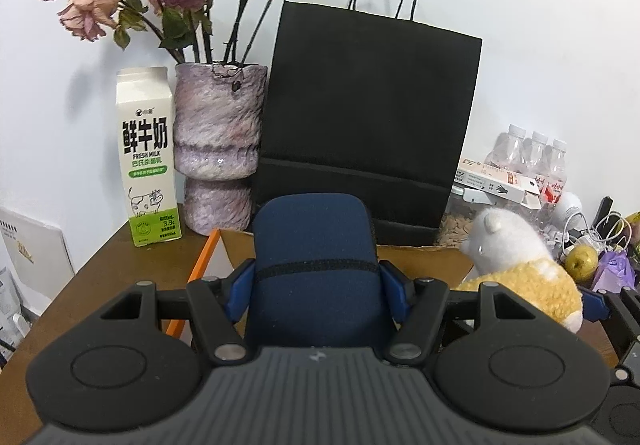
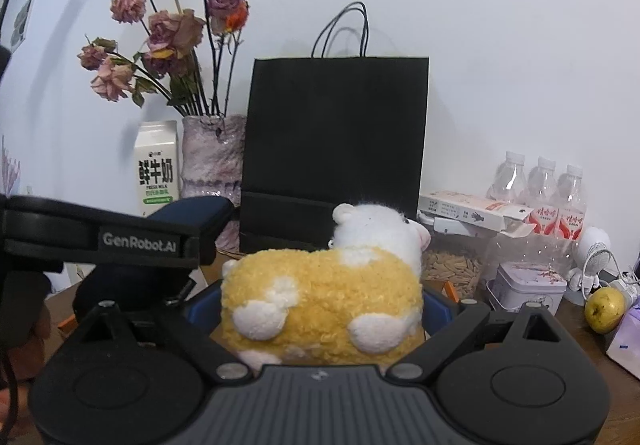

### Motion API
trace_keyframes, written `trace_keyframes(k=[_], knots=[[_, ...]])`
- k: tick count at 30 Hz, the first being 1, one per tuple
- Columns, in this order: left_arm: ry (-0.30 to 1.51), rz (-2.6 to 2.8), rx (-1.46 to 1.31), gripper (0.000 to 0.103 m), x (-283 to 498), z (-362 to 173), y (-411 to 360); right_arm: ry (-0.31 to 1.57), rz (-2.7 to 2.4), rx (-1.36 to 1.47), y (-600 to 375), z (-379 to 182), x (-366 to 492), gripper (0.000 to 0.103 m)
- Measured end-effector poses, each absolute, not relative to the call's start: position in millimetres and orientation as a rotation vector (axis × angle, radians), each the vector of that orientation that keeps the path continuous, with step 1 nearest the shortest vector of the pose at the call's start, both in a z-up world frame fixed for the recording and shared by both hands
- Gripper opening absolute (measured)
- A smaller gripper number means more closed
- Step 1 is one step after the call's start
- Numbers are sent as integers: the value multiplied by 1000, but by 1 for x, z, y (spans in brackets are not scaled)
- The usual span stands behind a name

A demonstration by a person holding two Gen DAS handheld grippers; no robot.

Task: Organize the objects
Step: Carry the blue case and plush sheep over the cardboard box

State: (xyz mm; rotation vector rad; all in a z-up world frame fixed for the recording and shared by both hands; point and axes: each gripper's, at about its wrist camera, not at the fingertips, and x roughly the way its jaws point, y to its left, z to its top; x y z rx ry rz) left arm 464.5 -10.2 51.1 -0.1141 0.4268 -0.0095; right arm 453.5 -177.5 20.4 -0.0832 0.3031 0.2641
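My left gripper (image 1: 316, 285) is shut on a dark blue zipped pouch (image 1: 314, 245) and holds it upright above an open cardboard box (image 1: 424, 261). My right gripper (image 2: 320, 305) is shut on a yellow and white plush cow (image 2: 320, 297), held just right of the left gripper. The plush also shows in the left wrist view (image 1: 516, 265), and the pouch in the right wrist view (image 2: 192, 213), with the left gripper's black body in front of it.
A black paper bag (image 1: 368, 117) stands at the wall behind the box. A milk carton (image 1: 146, 157) and a purple vase (image 1: 220, 149) of dried roses stand to its left. Water bottles (image 2: 540, 189), a tin (image 2: 528, 285), a jar of seeds (image 2: 452, 269) and a pear (image 2: 604, 309) crowd the right.
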Motion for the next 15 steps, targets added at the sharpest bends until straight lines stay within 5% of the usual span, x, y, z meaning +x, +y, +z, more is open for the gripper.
trace_keyframes(k=[15], knots=[[444,-16,-66,66,483,39,-16,357,245,-75,-181,5,475,95]])
